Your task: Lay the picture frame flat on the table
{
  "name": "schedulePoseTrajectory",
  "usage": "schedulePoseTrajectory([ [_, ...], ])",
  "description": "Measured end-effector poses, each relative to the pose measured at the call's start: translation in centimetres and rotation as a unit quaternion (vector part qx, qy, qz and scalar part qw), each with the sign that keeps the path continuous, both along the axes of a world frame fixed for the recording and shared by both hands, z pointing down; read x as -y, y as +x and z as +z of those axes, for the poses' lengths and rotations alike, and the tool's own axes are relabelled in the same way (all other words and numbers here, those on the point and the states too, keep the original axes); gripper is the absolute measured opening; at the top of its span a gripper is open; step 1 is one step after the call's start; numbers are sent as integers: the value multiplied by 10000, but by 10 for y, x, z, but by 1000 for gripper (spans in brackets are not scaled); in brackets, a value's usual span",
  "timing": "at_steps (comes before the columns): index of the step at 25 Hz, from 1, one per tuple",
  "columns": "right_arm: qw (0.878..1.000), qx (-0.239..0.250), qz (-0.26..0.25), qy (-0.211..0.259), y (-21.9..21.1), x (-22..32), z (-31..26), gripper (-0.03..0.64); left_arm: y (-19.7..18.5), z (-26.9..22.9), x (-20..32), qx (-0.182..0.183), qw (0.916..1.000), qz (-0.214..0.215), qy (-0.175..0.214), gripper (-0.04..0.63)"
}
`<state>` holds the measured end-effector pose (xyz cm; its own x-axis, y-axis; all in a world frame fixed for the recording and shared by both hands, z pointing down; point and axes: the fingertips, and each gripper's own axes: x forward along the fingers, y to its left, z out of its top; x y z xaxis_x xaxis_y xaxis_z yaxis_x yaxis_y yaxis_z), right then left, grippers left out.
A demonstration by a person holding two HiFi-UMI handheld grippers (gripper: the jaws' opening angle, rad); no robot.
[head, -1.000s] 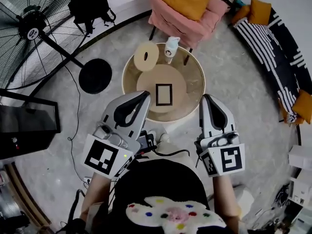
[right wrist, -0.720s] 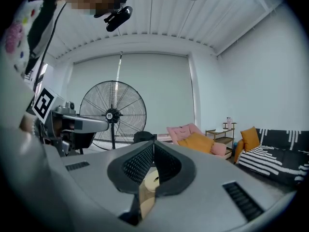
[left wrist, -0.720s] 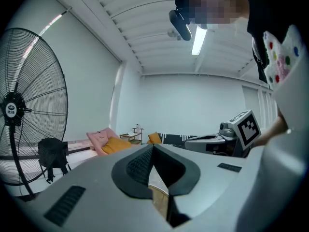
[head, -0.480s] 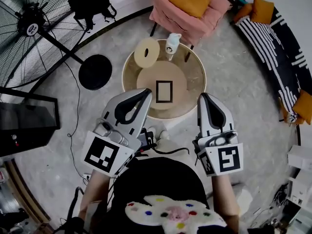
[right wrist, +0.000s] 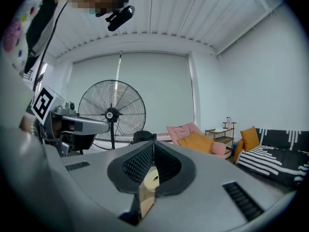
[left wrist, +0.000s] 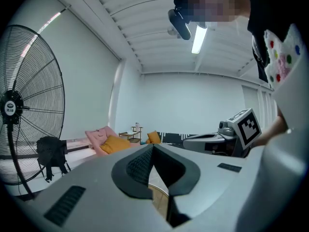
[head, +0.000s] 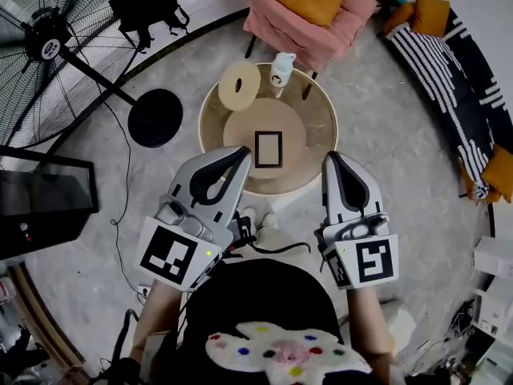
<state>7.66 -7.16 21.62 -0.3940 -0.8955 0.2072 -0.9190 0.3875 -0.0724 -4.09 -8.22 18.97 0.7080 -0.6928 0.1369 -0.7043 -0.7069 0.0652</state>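
while both grippers hang close to the person, short of the round worktop (head: 321,123), the picture frame (head: 268,149) lies at the middle of a round tan mat (head: 240,135) on that worktop, seemingly flat, touched by neither. left gripper (head: 242,154): fingers clenched together, nothing between them. right gripper (head: 330,157): fingers likewise clenched, empty. other items: pale ring-shaped roll (head: 239,85) at the worktop's far left edge; white bottle (head: 280,69) at its far rim; pink armchair (head: 304,22) beyond; large fan (head: 44,46) at left
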Motion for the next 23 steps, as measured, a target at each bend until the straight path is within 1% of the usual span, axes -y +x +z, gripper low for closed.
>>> schedulePoseTrajectory([
  [7, 10000, 27, 4, 38, -2, 1, -1, 32, 0, 0, 0, -33, 10000, 7, -27, 15],
  [11, 9998, -74, 68, -165, 1, 1, 5, 32, -1, 1, 1, -53, 10000, -23, -62, 15],
  [14, 9997, -200, 15, -123, 0, 2, 7, 32, -2, 1, 2, -58, 9999, -41, -71, 14],
  [17, 9992, -299, 11, -267, 1, -1, 14, 32, -3, 3, 3, -49, 9999, -55, -75, 15],
  [23, 9997, -208, 19, -131, -2, 0, 15, 32, -6, 8, 3, -66, 9999, -96, -121, 14],
])
